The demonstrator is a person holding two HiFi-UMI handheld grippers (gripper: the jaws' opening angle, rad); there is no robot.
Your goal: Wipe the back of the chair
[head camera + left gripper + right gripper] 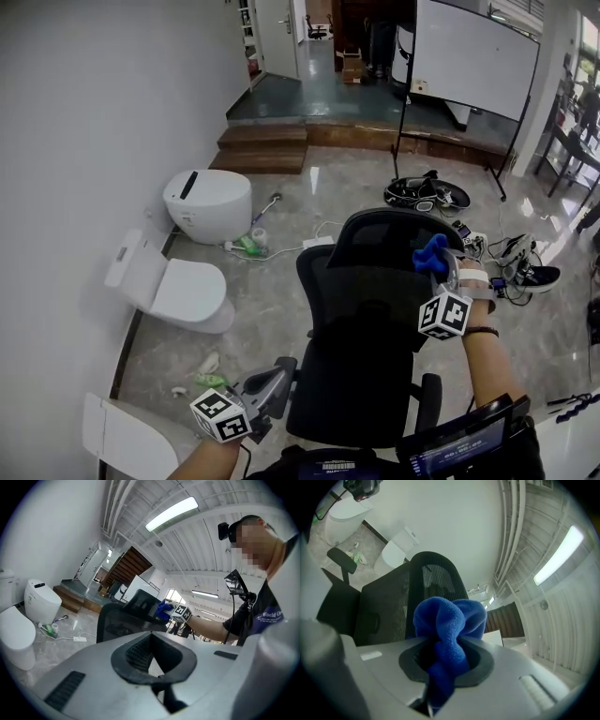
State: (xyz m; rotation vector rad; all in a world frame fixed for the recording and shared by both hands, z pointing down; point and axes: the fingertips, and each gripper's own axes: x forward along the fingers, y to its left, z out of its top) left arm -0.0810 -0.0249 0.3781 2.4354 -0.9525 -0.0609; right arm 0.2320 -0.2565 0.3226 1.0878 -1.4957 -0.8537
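1. One whiteboard (473,56) stands at the far side of the room, well apart from the work.
2. One chair (370,291), black with a mesh back and a headrest (394,232), stands on the floor right in front of the person. It looks heavy enough to stay put under a light wipe. It would probably swivel or roll under a hard push, though its base is hidden. The mesh should give under pressure while the frame stays stiff. The rim of the back or an armrest (284,368) looks the best place to steady it.
3. Two white toilets stand by the left wall, a round one (208,204) and a second one (183,292) nearer the person. Another white piece at the bottom left is cut off and cannot be identified.
4. There are two grippers.
   - The left gripper (270,382) hangs low beside the left armrest. Its jaws are together with nothing between them.
   - The right gripper (441,272) is up at the top right edge of the back, beside the headrest. Its jaws are clamped on the cloth.
5. One blue cloth (449,623) is bunched and pinched at a fold. It is soft and light and will press flat against the mesh. Whether it touches the back yet cannot be told.
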